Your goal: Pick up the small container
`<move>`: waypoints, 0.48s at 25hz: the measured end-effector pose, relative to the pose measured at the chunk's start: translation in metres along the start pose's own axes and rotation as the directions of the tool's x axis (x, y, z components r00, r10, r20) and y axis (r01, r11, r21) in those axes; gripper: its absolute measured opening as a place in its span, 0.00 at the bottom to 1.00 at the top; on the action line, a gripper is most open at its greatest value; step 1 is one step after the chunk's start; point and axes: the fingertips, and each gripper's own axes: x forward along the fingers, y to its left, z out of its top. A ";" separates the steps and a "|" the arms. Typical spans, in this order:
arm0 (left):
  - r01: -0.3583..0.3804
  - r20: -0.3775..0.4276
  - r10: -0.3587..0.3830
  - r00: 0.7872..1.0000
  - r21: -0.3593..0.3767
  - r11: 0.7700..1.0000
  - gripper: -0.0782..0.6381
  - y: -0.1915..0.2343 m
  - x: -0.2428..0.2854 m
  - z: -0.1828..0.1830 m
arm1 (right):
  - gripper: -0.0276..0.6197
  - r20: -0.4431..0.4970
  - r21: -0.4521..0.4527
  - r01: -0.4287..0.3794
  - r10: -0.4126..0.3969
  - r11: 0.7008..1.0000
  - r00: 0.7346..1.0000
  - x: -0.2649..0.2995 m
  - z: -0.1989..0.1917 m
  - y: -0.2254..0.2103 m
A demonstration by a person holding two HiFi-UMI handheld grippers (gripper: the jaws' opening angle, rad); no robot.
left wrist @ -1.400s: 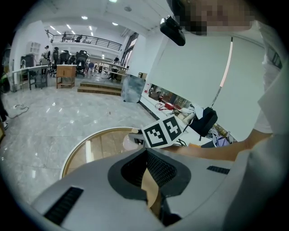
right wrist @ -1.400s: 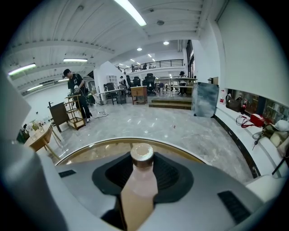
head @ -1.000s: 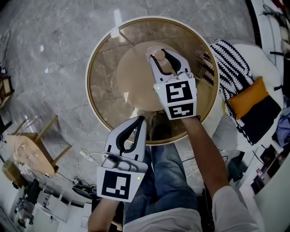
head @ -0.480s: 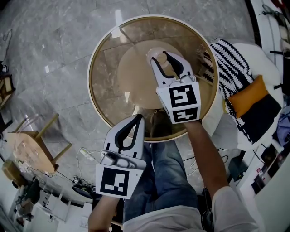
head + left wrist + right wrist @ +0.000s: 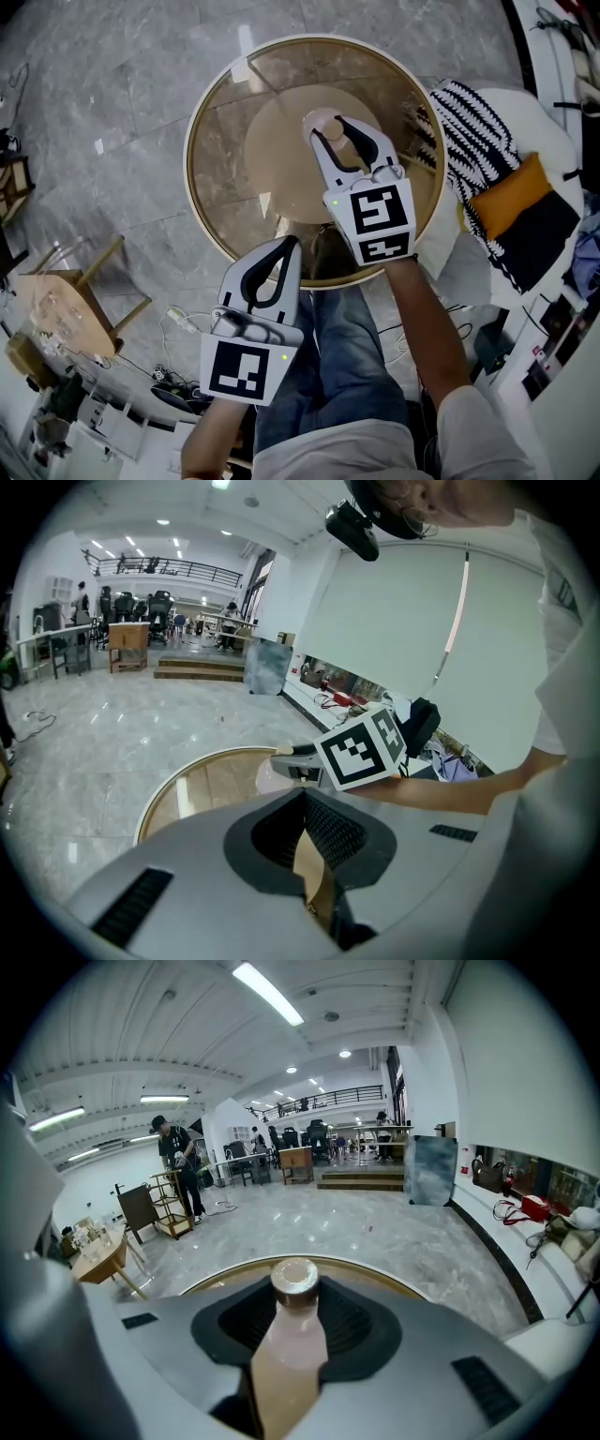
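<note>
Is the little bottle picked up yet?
Nearly. Done: the right gripper grips the small pale pink bottle with a tan cap. In hand: holding it over the round gold-rimmed glass table; I cannot tell if it is off the glass. Left: raising it well clear. The left gripper is shut and empty.

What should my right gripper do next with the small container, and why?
Probably lift it straight up a little. The right gripper is closed on the small container, low over the round glass table; the left gripper sits shut at the table's near edge, clear of that path.
</note>
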 end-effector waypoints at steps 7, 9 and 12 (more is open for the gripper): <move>0.005 0.017 -0.005 1.000 -0.001 1.000 0.13 -0.010 -0.010 0.012 | 0.27 0.000 -0.001 -0.007 0.007 1.000 1.000 -0.017 0.009 0.005; 0.002 0.021 -0.002 1.000 -0.009 1.000 0.13 -0.013 -0.013 0.015 | 0.27 -0.001 -0.002 -0.012 0.012 1.000 1.000 -0.022 0.011 0.006; 0.003 0.021 -0.002 1.000 -0.011 1.000 0.13 -0.015 -0.015 0.019 | 0.27 -0.001 -0.003 -0.017 0.017 1.000 1.000 -0.028 0.015 0.007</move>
